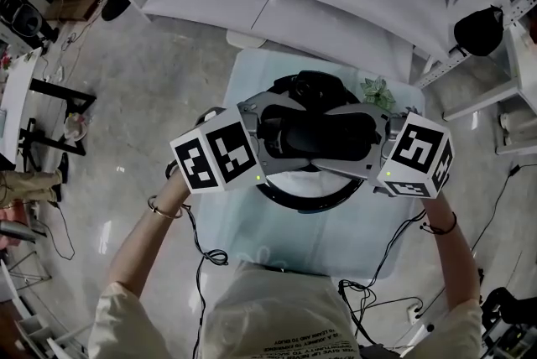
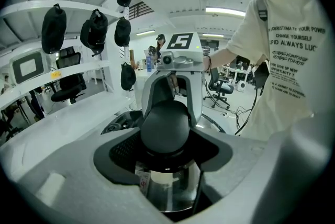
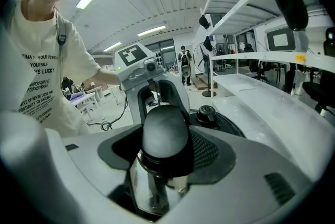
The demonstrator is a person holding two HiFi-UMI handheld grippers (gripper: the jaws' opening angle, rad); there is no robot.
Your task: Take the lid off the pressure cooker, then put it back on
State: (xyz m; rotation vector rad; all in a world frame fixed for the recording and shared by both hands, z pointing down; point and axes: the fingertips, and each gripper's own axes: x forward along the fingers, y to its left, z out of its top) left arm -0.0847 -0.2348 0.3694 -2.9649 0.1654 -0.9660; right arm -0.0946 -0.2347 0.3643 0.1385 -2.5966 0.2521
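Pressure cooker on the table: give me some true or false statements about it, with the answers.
The left claw holds one end of the handle of the cooker. True.
The right claw hangs clear of the cooker. False: the right claw holds the handle's other end.
The cooker stands on the floor. False: it stands on a glass table.
A green thing lies on the table beyond the cooker. True.

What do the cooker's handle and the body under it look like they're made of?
Handle: black and matte, probably hard plastic; it shows only a dull, soft sheen. Body: polished metal, likely stainless steel; its surface throws back bright, mirror-like streaks.
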